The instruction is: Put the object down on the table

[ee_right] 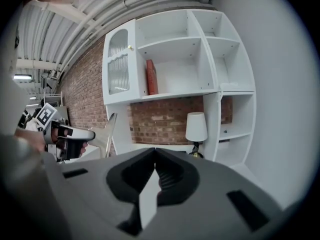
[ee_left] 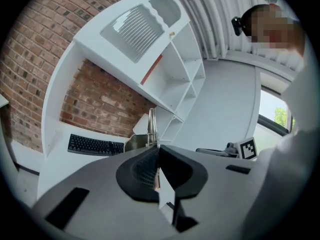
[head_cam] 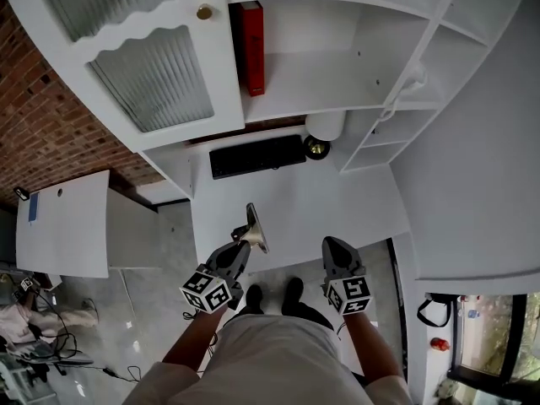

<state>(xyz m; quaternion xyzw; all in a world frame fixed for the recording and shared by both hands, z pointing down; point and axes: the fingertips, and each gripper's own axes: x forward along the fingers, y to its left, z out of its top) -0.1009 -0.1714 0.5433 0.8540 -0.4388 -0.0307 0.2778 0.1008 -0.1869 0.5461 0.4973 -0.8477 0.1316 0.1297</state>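
Your left claw (head_cam: 245, 243) is clamped on the thin metal object (head_cam: 254, 224), holding it in the air over the front of the white tabletop (head_cam: 337, 205). Your right claw (head_cam: 335, 246) is closed with nothing in it.

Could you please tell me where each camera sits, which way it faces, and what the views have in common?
Head view: on the person's head, facing steeply down at the desk; forearms, left tongs, right tongs show.
Left gripper view: rides the left tongs, facing the keyboard; jaws shut on a metal object.
Right gripper view: rides the right tongs, facing shelves and lamp; jaws shut, empty.
Shared: all three show the metal object.
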